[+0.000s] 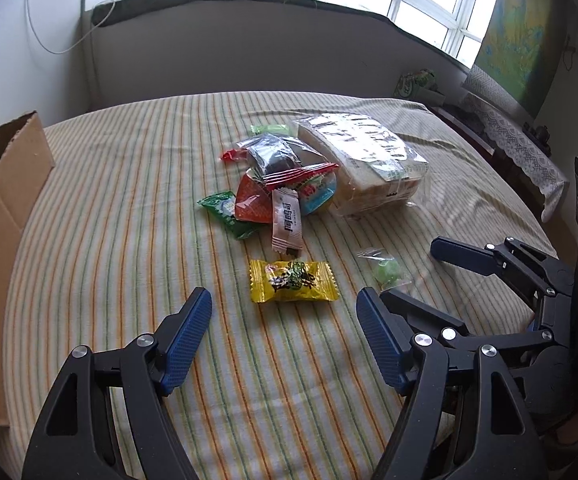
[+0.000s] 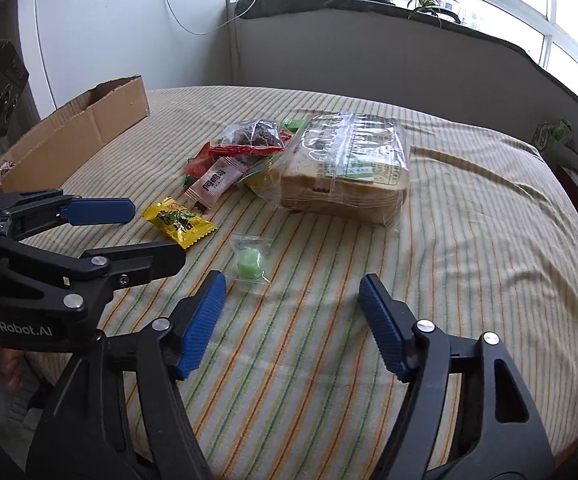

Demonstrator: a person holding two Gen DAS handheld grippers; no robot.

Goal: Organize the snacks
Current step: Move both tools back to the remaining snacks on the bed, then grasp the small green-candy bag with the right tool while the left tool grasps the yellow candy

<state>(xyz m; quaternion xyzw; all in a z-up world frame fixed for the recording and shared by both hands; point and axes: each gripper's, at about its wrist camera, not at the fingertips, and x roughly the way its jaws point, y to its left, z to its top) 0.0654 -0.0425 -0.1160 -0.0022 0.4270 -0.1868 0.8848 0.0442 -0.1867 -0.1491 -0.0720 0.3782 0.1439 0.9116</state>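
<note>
Both grippers over the bed, nothing held.
Left gripper (image 1: 285,322) wide before yellow candy (image 1: 293,281); right gripper (image 2: 293,304) wide near green candy (image 2: 250,263), box (image 2: 85,136) at left edge.

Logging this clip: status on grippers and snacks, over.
Left gripper open, lined up on yellow candy. Right gripper open, empty, near green candy. Snack pile untouched, cardboard box clear.

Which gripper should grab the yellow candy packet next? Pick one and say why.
Left. The left gripper is open with the yellow candy packet centred just ahead of its jaws; the right gripper faces the green candy instead.
</note>
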